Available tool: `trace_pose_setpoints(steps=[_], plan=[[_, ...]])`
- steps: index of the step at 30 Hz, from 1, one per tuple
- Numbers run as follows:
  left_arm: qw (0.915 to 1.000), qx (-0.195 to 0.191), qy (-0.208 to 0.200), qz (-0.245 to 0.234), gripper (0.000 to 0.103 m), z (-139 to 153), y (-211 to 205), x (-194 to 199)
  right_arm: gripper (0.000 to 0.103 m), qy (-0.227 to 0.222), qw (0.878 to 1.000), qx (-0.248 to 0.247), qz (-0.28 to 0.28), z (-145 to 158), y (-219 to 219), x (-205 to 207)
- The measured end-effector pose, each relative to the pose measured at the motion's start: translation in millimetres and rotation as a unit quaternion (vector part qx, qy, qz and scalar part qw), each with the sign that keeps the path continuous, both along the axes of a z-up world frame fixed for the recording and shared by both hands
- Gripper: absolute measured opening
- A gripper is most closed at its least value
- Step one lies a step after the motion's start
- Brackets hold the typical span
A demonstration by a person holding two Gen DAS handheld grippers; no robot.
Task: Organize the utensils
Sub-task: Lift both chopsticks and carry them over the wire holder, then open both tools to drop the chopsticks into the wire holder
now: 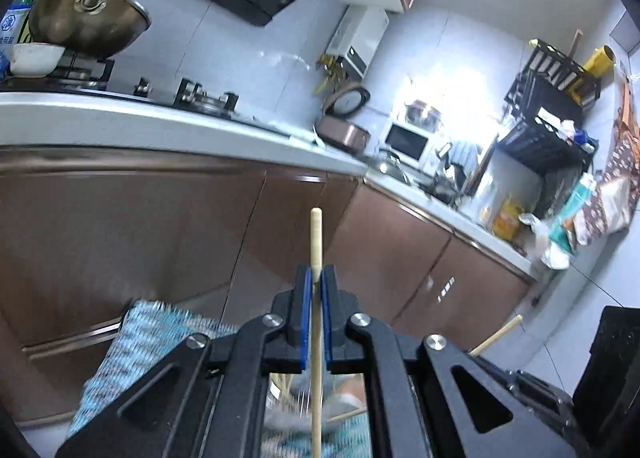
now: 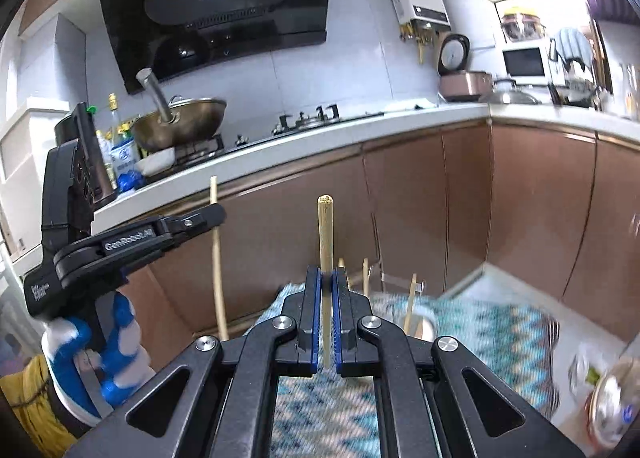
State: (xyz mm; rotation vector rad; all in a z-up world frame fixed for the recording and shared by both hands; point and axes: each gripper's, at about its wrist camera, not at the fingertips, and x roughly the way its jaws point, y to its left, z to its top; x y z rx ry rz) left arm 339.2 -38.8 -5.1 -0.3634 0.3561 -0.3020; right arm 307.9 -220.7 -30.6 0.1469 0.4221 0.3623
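Two claws, left point(image 1: 316, 278) and right point(image 2: 327, 282), each pinch round, apparently wooden chopsticks point(image 1: 317, 242).

Teal zigzag cloth point(image 2: 480, 334), brown cabinets point(image 2: 520, 198)

The left gripper point(image 2: 208, 216), seen from the right wrist camera, carries white lettering "GenRobot.AI" along its arm. A smaller white label lower on its body is too blurred to read. A blue-and-white bag point(image 1: 9, 24) beside the wok shows Chinese characters, not clearly legible.
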Motion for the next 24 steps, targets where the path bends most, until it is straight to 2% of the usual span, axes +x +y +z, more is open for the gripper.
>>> trace_pose_setpoints(steps=[8, 13, 18, 20, 22, 24], plan=[[0.9987, -0.001, -0.032, 0.04, 0.005, -26, -33, 61, 0.005, 0.012, 0.999, -0.048, -0.013, -29, 4, 68], [0.9964, 0.025, -0.051, 0.064, 0.005, -57, -52, 77, 0.005, 0.023, 0.997, -0.065, -0.02, -49, 4, 81], [0.9974, 0.024, -0.031, 0.06, 0.008, -74, -54, 81, 0.006, 0.032, 0.996, -0.084, -0.023, -59, 8, 80], [0.9972, 0.025, -0.032, 0.063, 0.024, -70, -50, 75, 0.012, 0.03, 0.996, -0.084, -0.025, -59, 8, 76], [0.9968, 0.027, -0.034, 0.067, 0.033, -62, -47, 68, 0.026, 0.027, 0.996, -0.083, -0.034, -56, 7, 72], [0.9961, 0.034, -0.038, 0.072, 0.036, -54, -41, 56, 0.028, 0.026, 0.996, -0.076, -0.041, -52, 4, 67]])
